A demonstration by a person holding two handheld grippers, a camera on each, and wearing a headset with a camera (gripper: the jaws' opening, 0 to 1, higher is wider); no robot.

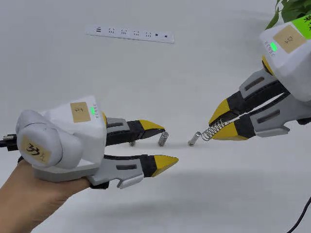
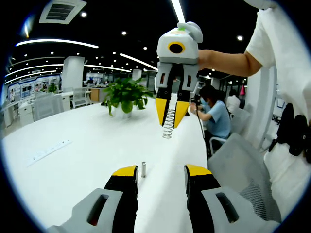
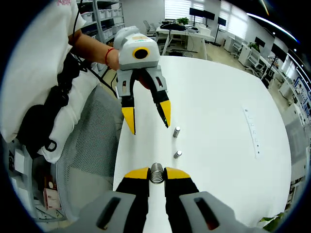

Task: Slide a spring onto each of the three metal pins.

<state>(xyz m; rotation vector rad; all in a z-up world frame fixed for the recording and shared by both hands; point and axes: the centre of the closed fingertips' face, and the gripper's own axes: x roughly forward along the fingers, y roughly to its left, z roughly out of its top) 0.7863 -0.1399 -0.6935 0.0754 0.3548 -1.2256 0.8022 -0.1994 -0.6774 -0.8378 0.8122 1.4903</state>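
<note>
step: threading spring onto pin, not yet on | R gripper (image 1: 213, 129) clenched on spring (image 1: 208, 133), just beside bare pin (image 1: 194, 139) on counter (image 1: 146, 73); L gripper (image 1: 171, 144) released, empty | next: line coil w/ pin top; slide down

Left hand-held gripper (image 1: 170, 143) spread, right (image 1: 212, 130) pinched

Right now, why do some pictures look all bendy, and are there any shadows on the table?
Head view: straight lines, even light, only a faint soft shadow on the white table near the left gripper. Left gripper view: the fisheye lens bows the ceiling lights into curves. Right gripper view: the table edge curves, and the windows glare bright.
</note>
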